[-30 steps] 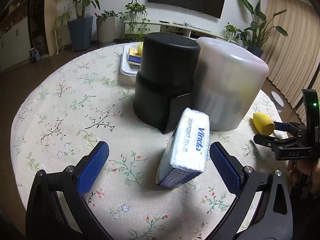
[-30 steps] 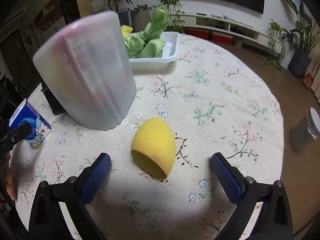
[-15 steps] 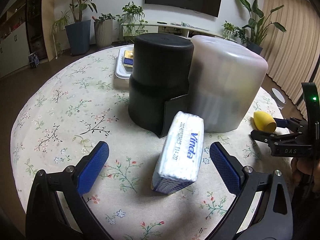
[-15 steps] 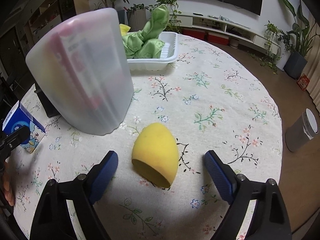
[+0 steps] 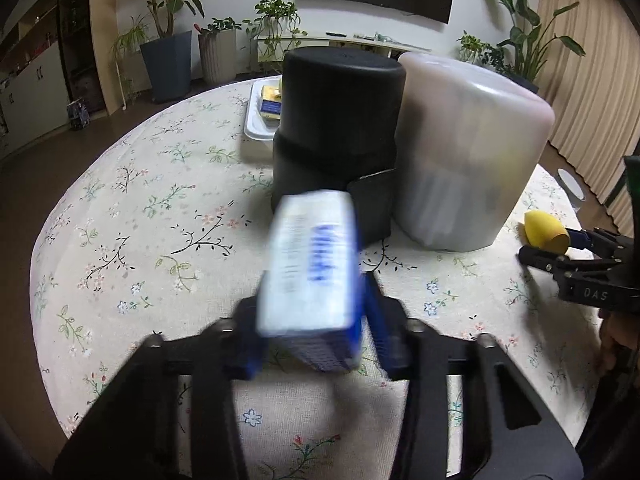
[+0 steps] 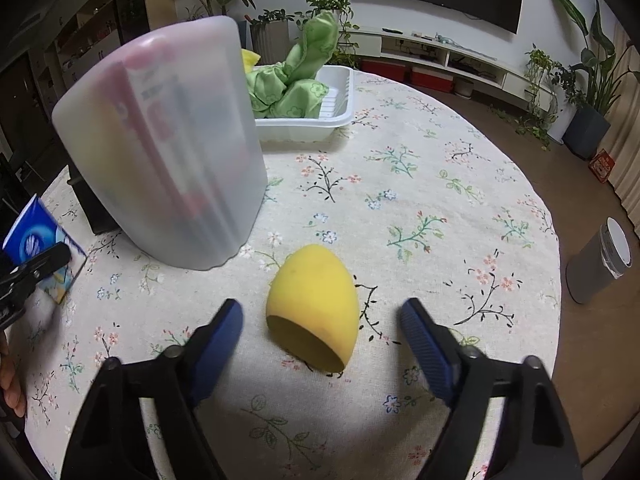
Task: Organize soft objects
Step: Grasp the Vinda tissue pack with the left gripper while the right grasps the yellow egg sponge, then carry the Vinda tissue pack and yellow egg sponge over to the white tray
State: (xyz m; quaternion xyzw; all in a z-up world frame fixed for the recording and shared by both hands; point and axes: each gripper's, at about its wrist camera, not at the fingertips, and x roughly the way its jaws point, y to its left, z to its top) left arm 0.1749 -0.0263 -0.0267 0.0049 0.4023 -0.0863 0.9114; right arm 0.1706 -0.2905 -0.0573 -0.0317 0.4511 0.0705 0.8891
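Observation:
A blue-and-white tissue pack [image 5: 312, 256] is tilted on the floral tablecloth and blurred. My left gripper [image 5: 312, 312] is closing, its blue pads pressed against the pack's two sides. The pack [image 6: 36, 240] also shows at the far left of the right wrist view. A yellow egg-shaped sponge [image 6: 312, 292] lies on its side between the fingers of my right gripper [image 6: 320, 312]. Those jaws are closing, with a gap left on each side of the sponge. In the left wrist view the sponge [image 5: 542, 228] sits at the right gripper's tips [image 5: 556, 248].
An upturned black container [image 5: 340, 120] and a translucent white one [image 5: 472, 152] stand side by side mid-table. Behind them a white tray [image 6: 340, 120] holds a green cloth [image 6: 300, 80]. A grey bin [image 6: 600, 264] stands on the floor past the table's right edge.
The left jaws have swung in from wide apart onto the tissue pack, which has tipped and blurred. The right jaws have narrowed around the yellow sponge. Neither hand has shifted.

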